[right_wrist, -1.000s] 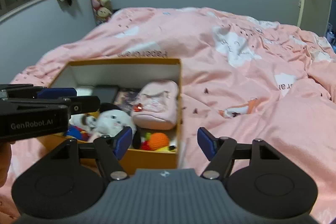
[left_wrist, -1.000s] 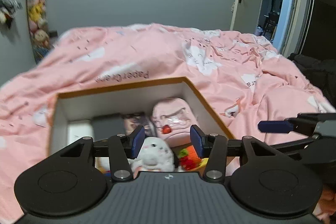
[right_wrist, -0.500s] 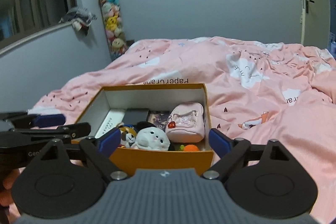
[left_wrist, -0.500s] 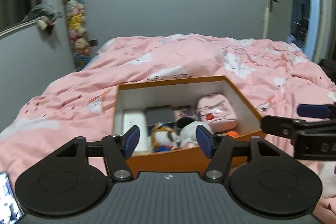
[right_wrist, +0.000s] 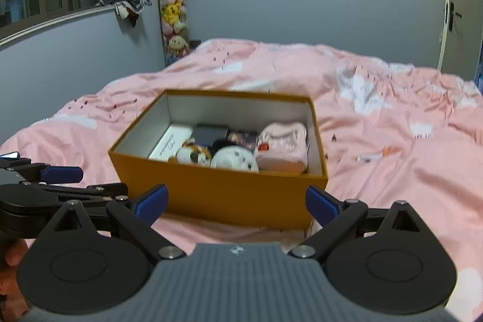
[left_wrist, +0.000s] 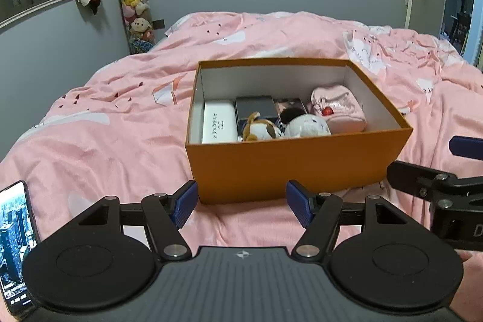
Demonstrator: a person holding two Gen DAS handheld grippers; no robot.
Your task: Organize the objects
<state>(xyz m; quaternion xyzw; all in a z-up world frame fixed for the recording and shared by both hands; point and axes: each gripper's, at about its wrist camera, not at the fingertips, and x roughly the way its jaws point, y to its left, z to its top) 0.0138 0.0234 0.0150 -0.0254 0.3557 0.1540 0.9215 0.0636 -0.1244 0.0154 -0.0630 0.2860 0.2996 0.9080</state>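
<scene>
Both grippers angled downward over the pink bed, the left gripper and right gripper opening with nothing between them, the orange box just ahead.

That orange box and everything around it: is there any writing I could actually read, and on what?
"D": a single white letter, cut off by the picture edge, on the black body of the right tool.
White case in the orange box: dark print, too small to read.
Phone screen: tiny text, unreadable.
</scene>
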